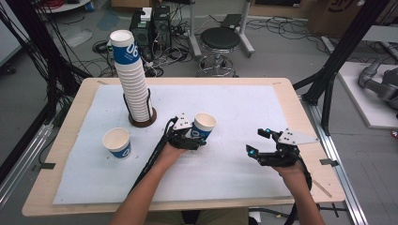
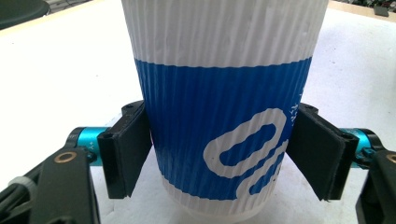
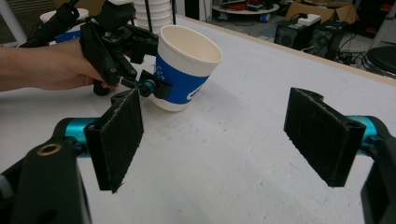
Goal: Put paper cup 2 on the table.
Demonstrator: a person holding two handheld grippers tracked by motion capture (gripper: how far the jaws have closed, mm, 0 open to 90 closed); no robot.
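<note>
My left gripper (image 1: 199,136) is shut on a white paper cup with a blue band (image 1: 204,123) near the middle of the table. In the left gripper view both pads press the cup's ribbed sides (image 2: 219,70). The cup (image 3: 184,65) leans to the right, its mouth open and empty, its base close to the white sheet. My right gripper (image 1: 257,141) rests to the right of it, open, with nothing between its pads (image 3: 121,135). A second matching cup (image 1: 117,143) stands upright on the left of the sheet.
A tall stack of the same cups (image 1: 131,79) rises from a round brown holder (image 1: 142,121) at the back left. The white sheet (image 1: 234,173) covers most of the wooden table. A black stool (image 1: 219,40) and computer cases stand on the floor beyond.
</note>
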